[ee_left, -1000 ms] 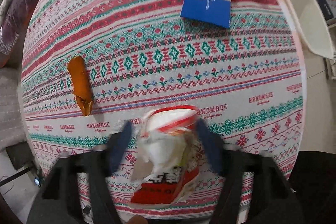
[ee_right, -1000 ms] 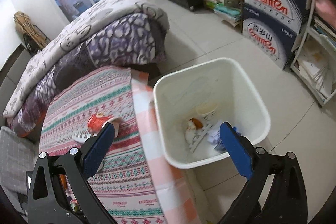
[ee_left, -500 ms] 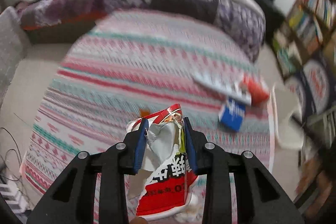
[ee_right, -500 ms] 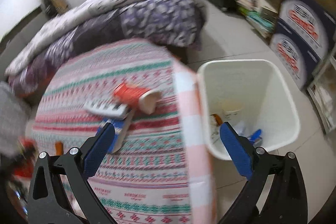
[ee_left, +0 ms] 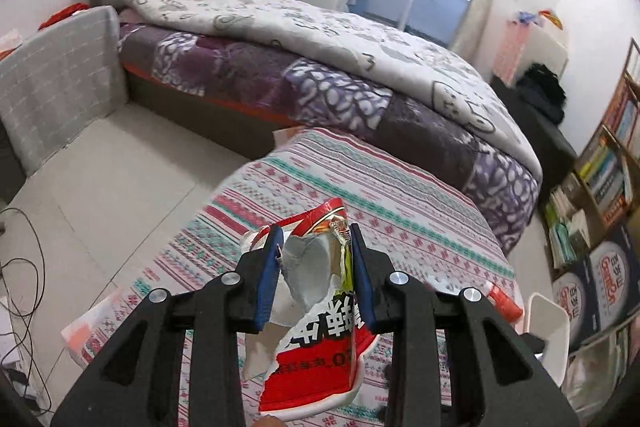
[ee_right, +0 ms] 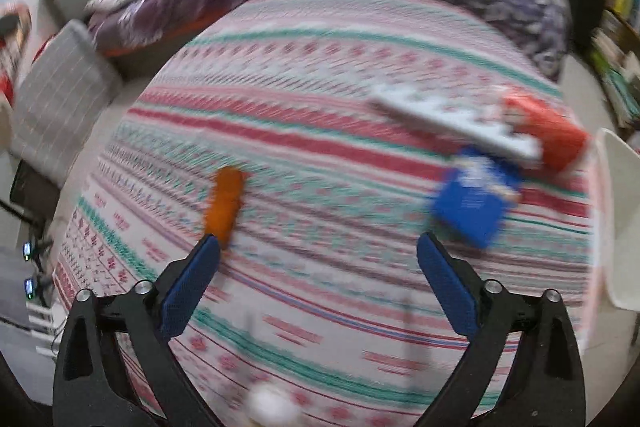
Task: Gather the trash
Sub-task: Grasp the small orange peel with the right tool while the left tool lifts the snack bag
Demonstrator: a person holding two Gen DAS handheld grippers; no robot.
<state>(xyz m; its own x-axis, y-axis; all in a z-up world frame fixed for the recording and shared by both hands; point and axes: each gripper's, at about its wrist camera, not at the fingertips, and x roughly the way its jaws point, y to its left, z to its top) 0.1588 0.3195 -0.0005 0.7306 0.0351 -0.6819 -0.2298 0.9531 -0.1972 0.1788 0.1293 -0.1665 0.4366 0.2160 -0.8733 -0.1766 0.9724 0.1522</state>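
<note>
my left tool (ee_left: 316, 267) squeezes the torn red wrapper (ee_left: 320, 339), up over the table (ee_left: 400, 195) | my right tool (ee_right: 318, 267) has been closing a bit, holds nothing, wide over the orange wrapper (ee_right: 226, 203)

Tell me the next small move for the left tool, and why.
Probably carry it toward the white bin at the table's right edge. The left tool is shut on the torn red wrapper, lifted off the tablecloth, so the pickup looks done and dropping it in the bin is what remains.
</note>
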